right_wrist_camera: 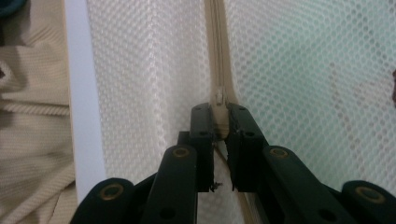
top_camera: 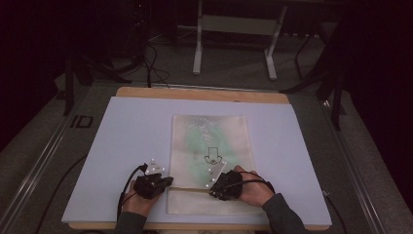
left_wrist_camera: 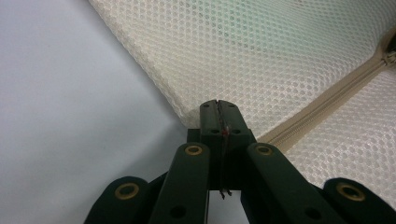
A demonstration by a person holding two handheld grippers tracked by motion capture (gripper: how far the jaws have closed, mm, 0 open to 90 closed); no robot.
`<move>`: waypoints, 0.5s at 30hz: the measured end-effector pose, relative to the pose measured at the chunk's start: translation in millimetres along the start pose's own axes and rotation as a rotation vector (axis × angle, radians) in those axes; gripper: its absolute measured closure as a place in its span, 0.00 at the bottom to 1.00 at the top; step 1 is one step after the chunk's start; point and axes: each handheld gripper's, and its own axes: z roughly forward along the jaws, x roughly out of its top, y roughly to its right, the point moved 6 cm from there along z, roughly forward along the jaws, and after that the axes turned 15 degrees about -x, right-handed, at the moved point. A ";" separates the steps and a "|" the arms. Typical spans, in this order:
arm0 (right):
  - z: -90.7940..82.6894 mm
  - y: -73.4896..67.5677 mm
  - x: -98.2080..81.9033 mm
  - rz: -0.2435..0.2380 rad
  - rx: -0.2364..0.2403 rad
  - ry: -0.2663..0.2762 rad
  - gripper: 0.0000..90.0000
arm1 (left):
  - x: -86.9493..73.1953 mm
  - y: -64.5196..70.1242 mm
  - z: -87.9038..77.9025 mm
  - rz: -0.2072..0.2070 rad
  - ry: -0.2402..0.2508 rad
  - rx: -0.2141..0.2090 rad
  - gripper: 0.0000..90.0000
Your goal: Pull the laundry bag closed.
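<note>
a cream honeycomb-mesh cloth bag (top_camera: 210, 161) with a woven beige zip tape (left_wrist_camera: 322, 107) lies on a smooth matt pale board (top_camera: 122, 146) over a wooden tabletop (top_camera: 195, 92); matt black plastic jaws carry brass-coloured rivets (right_wrist_camera: 181, 152).

A mesh bag (top_camera: 210, 161) lies flat on the mat (top_camera: 131, 146), right of its middle and running toward the near edge. The mat sits on the table (top_camera: 199, 94), whose far edge peeks out behind it. A zipper (top_camera: 190, 188) crosses the bag near its near end. The left gripper (top_camera: 168, 182) sits at the bag's left edge, at the zipper's end; the right gripper (top_camera: 214, 187) is on the zipper further right, its jaws either side of the zipper pull (right_wrist_camera: 218, 96). Beyond the table stands a frame (top_camera: 234, 34) on the floor.
</note>
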 end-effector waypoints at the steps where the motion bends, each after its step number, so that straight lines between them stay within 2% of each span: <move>1: -0.8 0.6 -2.1 0.000 -0.001 0.002 0.91 | 0.0 0.0 0.1 0.000 0.000 0.001 0.99; 9: -2.5 0.8 -6.6 0.012 0.000 0.001 0.91 | 0.0 0.1 0.1 -0.002 0.002 0.001 0.99; 15: -5.7 2.2 -11.4 0.002 -0.003 -0.011 0.91 | 0.0 0.1 0.1 0.000 0.000 0.001 0.99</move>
